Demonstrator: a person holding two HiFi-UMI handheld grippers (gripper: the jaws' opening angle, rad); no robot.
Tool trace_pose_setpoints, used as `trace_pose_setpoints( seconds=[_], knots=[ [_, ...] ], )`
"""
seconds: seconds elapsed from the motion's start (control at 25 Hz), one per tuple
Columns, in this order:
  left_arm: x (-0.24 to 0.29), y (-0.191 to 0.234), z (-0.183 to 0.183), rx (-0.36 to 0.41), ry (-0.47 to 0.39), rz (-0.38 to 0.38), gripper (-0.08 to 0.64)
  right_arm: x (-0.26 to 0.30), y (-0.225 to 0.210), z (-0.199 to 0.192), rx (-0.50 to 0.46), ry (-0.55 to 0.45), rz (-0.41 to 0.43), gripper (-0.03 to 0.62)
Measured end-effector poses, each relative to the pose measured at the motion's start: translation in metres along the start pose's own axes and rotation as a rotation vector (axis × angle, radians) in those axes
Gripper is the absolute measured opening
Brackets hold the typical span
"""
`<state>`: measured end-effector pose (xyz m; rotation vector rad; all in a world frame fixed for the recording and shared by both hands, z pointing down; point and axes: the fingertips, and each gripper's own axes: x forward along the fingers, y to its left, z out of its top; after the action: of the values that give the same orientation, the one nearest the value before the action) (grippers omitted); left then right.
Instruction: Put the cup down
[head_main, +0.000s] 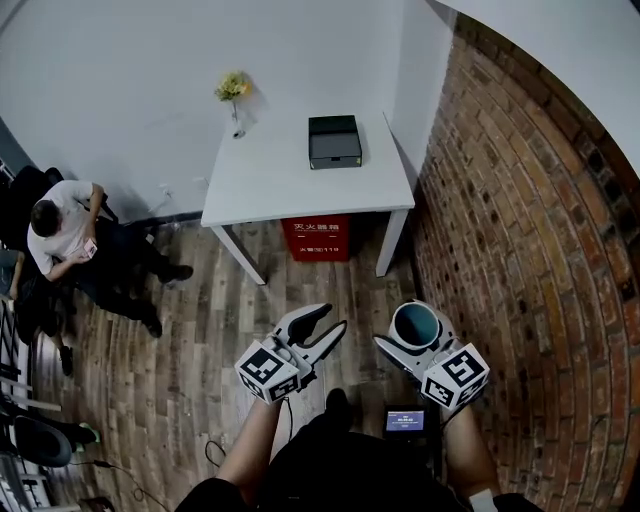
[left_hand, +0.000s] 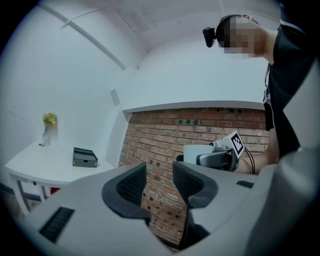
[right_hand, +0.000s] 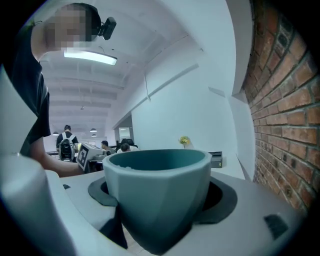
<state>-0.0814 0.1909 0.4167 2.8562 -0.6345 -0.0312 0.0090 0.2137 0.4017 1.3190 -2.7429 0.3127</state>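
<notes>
Gripping the teal cup (head_main: 414, 322), the right gripper (head_main: 411, 340) is held above the floor (head_main: 200, 370).
The left gripper (head_main: 332, 318) is seen with jaws apart and empty; the white table (head_main: 270, 185) is seen at twelve o'clock, well apart.

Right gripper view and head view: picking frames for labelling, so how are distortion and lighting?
Right gripper view: fisheye bows the brick wall; the cup looms large, slightly soft. Head view: wall curves strongly; light even, white table crisp.
</notes>
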Motion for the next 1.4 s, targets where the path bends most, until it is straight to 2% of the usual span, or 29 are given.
trace_pose_setpoints(
  seconds=[0.4, 0.84, 1.4],
  knots=[
    [0.012, 0.067, 0.016, 0.003, -0.003, -0.019, 0.172, 0.067, -0.025, 0.015, 0.001, -0.004, -0.007, 0.407],
    [0.032, 0.116, 0.015, 0.003, -0.008, 0.028, 0.172, 0.111, -0.06, 0.018, -0.008, -0.014, 0.036, 0.407],
    [0.119, 0.209, 0.034, 0.008, 0.013, 0.097, 0.172, 0.19, -0.174, 0.042, 0.023, -0.025, 0.114, 0.407]
  ],
)
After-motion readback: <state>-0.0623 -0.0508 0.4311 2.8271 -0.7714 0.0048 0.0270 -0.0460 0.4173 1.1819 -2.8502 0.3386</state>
